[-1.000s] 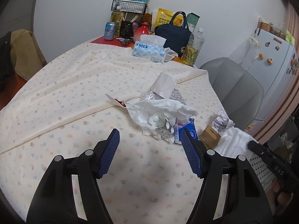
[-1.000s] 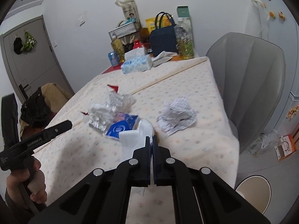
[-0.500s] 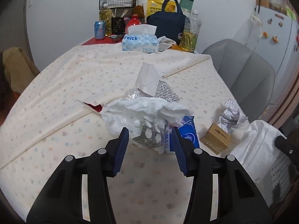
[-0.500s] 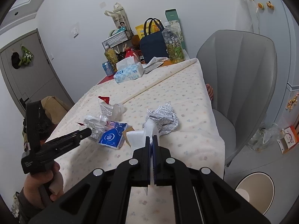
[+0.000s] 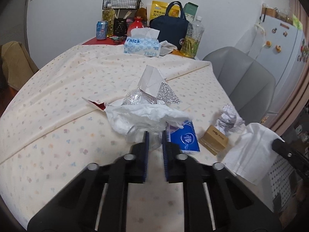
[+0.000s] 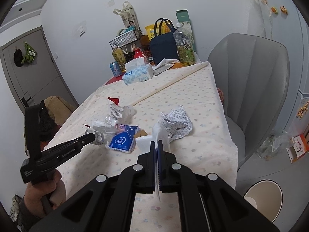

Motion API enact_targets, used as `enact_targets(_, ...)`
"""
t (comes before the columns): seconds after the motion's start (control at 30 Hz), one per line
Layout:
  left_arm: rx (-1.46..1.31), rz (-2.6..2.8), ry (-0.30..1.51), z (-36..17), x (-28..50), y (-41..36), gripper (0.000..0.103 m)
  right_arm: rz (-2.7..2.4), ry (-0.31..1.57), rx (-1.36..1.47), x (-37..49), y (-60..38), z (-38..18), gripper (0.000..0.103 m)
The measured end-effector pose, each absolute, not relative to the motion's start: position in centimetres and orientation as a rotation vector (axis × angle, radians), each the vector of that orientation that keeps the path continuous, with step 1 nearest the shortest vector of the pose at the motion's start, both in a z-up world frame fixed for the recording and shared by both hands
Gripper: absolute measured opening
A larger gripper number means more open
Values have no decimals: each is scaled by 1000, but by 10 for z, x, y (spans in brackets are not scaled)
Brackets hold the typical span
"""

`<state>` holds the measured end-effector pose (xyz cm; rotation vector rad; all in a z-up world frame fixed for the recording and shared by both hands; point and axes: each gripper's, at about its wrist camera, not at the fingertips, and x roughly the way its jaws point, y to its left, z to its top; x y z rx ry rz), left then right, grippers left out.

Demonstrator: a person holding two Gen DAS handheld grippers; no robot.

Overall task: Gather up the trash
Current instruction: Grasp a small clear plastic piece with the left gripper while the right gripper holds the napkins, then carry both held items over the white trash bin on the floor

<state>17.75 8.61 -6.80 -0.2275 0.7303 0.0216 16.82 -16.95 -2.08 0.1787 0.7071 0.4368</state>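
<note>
A heap of trash lies mid-table: a crumpled white plastic bag [image 5: 146, 116] with blister packs, a clear wrapper [image 5: 138, 98], a folded paper carton [image 5: 154, 81], a blue tissue pack [image 5: 184, 138], a small brown box [image 5: 213, 142] and a crumpled printed paper [image 5: 228, 120]. My left gripper [image 5: 154, 135] is shut on the near edge of the white plastic bag; it also shows in the right wrist view [image 6: 92, 136]. My right gripper [image 6: 156, 143] is shut on a white tissue [image 6: 160, 133], held above the table's right edge, also seen in the left wrist view [image 5: 249, 148].
At the far end stand a tissue box [image 5: 143, 45], a can [image 5: 101, 30], bottles [image 5: 192, 37], a navy bag [image 5: 169, 30] and a wire basket [image 5: 121, 2]. A grey chair [image 6: 251, 89] stands right of the table. A round white bin [image 6: 263, 198] sits on the floor below.
My left gripper moved forward to the heap and closed from wide open onto the white plastic bag. My right gripper lifted and drew back with the white tissue held.
</note>
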Motion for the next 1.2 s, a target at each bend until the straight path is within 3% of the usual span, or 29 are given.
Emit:
enact_targets(0.63, -354, -118, 623, -50, 106, 87, 8, 443, 619, 123, 130, -161, 18, 3)
enact_targets(1.2, -265, -229, 611, -24, 131, 3, 8, 325, 556, 152, 108, -235, 37, 3)
